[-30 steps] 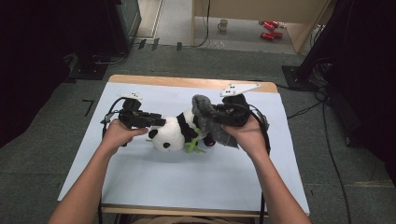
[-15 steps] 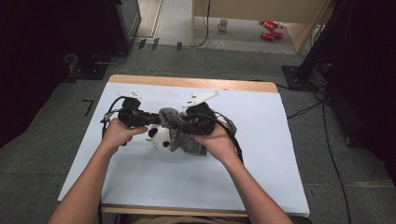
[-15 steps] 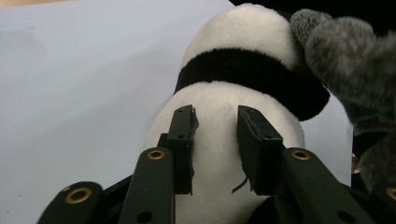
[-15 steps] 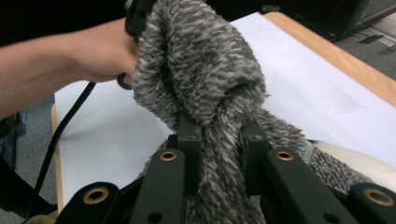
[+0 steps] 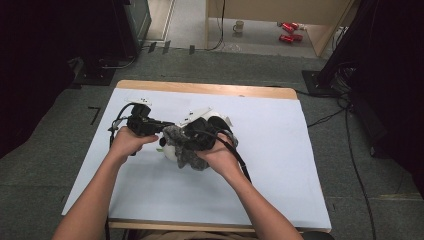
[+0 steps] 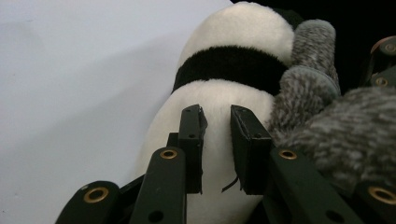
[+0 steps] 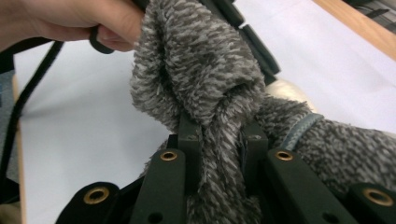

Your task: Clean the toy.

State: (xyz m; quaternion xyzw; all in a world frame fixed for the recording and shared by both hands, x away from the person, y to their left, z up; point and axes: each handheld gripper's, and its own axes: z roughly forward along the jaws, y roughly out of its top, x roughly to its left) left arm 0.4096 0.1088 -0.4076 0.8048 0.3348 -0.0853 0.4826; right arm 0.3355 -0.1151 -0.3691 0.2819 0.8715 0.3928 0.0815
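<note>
A black-and-white plush panda (image 5: 169,150) lies on the white-covered table (image 5: 280,165), partly hidden under a grey fuzzy cloth (image 5: 187,154). My left gripper (image 5: 161,130) reaches in from the left. In the left gripper view its jaws have just been closing and now pinch the panda's (image 6: 233,70) white fur between the pads (image 6: 192,140). My right gripper (image 5: 176,139) comes from the right, shut on a bunched fold of the grey cloth (image 7: 196,84), which drapes against the panda's side. The left hand shows at the top of the right gripper view.
The table's wooden far edge (image 5: 210,89) borders a grey floor. A mug (image 5: 240,25) and red objects (image 5: 287,32) sit on the floor beyond it. Cables (image 5: 350,150) run along the floor at the right. Dark equipment stands at both sides.
My right hand has carried the grey cloth leftward and down onto the panda. The left gripper's jaws have closed in on the panda; the left hand has stayed put.
</note>
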